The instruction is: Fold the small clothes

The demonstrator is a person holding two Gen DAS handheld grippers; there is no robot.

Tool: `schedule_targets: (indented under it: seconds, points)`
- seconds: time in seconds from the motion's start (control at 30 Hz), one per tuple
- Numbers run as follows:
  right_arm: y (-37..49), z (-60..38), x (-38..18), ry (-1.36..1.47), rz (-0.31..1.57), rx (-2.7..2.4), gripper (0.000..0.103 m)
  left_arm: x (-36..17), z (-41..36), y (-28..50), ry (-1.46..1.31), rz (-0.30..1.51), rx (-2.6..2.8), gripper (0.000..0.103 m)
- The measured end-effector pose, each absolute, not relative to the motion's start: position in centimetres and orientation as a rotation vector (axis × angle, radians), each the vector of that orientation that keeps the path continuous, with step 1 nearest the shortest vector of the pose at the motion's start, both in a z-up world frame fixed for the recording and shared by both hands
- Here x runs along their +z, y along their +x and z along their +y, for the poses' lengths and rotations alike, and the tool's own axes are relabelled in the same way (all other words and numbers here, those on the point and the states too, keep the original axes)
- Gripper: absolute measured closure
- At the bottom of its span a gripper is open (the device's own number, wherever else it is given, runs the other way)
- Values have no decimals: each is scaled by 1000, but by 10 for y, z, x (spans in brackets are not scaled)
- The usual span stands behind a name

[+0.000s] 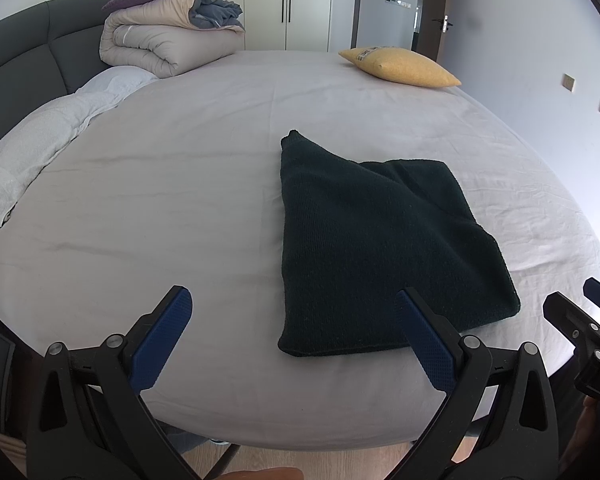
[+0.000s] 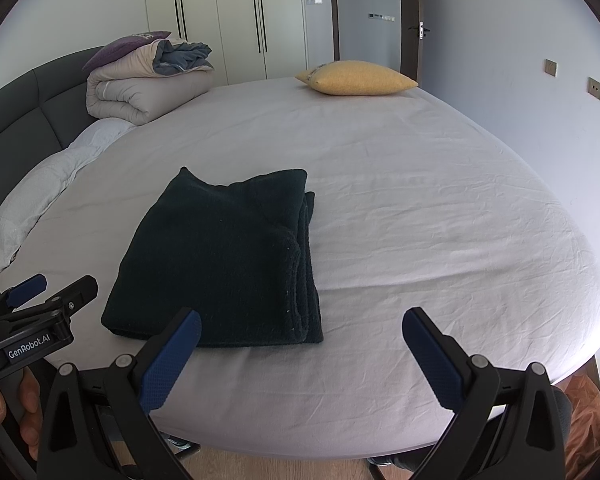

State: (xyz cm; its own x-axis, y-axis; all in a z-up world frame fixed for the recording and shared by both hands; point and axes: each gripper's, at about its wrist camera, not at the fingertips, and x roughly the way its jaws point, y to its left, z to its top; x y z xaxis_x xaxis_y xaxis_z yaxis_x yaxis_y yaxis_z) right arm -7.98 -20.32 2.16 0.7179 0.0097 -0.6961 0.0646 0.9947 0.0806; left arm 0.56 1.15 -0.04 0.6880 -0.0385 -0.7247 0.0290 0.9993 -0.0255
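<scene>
A big bed [image 1: 180,200] with a pale sheet fills both views. It is used as the flat place for folding. A rolled-up quilt [image 1: 168,40] is kept far back by the headboard, and a yellow pillow [image 1: 400,65] is kept at the far corner, likely so that room is left in front.

The dark garment [image 1: 380,248] is laid on the near part of the bed, close to the edge where the person stands. It is already folded into a thick flat block; its layers can be seen stacked along one side in the right wrist view [image 2: 220,260]. Its long side runs away from the near edge toward the far end of the bed. One far corner sticks up in a point.

The left gripper [image 1: 296,336] is held just over the near edge of the garment, with its jaws spread wide and nothing in them. The right gripper [image 2: 300,356] is held near the garment's near corner, its jaws spread wide and empty too. The fold seems nearly done.
</scene>
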Motion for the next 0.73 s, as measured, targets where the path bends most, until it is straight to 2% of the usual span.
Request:
schedule_targets:
  seconds: [0.73]
  points:
    - [-81, -206, 19, 99, 780, -22, 0, -3, 17, 14, -18, 822, -33, 0]
